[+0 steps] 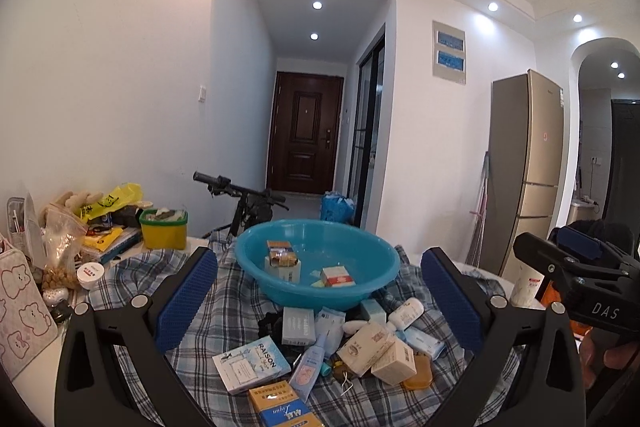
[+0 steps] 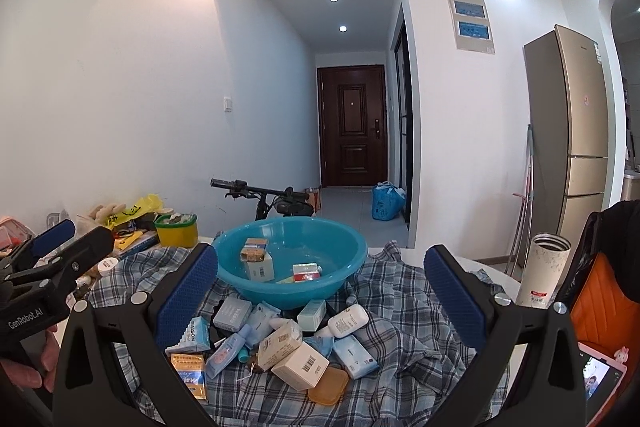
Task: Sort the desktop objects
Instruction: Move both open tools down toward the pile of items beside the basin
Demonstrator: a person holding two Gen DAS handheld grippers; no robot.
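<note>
Both my tools hang wide open and empty: left tool (image 1: pixel 318 301), right tool (image 2: pixel 320 301). The pile of small boxes (image 2: pixel 280 343) lies just below and ahead of both, teal basin (image 1: pixel 360 247) beyond it; I judge neither nearer.

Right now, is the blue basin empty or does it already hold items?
Not empty. The blue basin already holds a few small boxes, among them a red-and-white box; the pile of boxes lies outside it.
</note>
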